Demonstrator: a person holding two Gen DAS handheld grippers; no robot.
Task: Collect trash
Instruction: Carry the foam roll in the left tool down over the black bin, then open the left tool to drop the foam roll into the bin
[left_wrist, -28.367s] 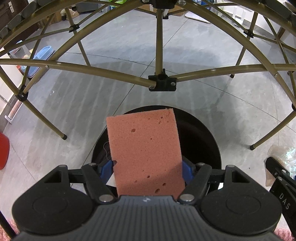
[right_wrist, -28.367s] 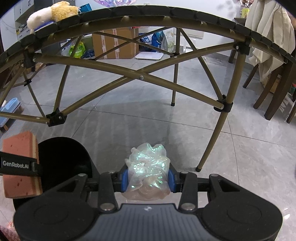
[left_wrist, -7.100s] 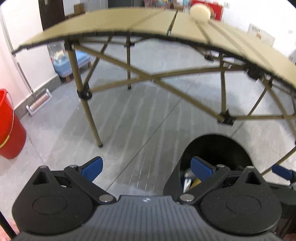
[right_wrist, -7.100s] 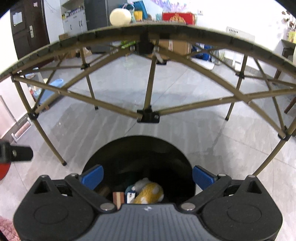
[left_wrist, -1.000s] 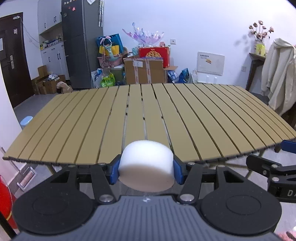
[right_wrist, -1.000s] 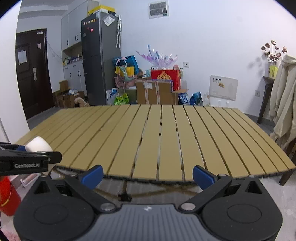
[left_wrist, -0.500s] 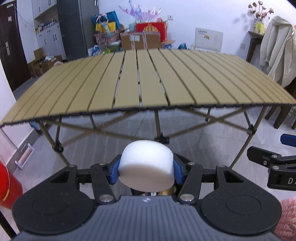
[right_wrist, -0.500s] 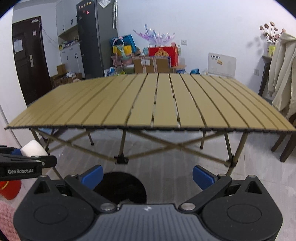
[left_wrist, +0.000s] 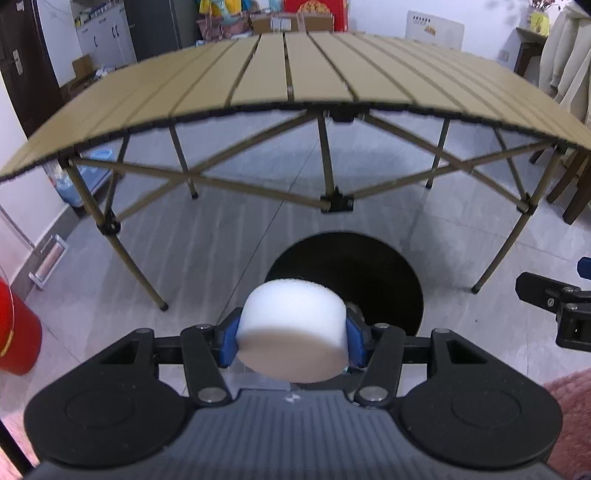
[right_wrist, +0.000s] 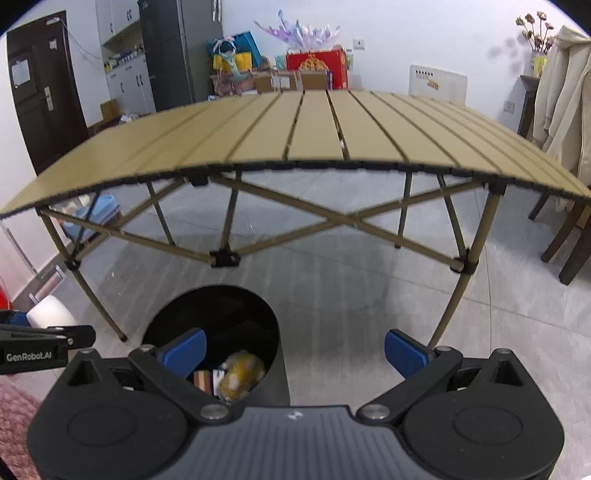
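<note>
**White foam puck held above the black bin**

The left gripper (left_wrist: 291, 341) pinches a white foam puck (left_wrist: 293, 328) between its blue pads, poised above the open mouth of a black bin (left_wrist: 388, 266) on the grey tiled floor. The right gripper (right_wrist: 295, 350) is spread wide with nothing between its pads (a yellow plush toy (right_wrist: 242, 374) lies inside the bin). A slatted folding table (right_wrist: 314, 136) stands behind.

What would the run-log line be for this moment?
left gripper: shut on white foam puck | right gripper: open, empty | black bin: below, holds trash | puck not yet dropped
</note>
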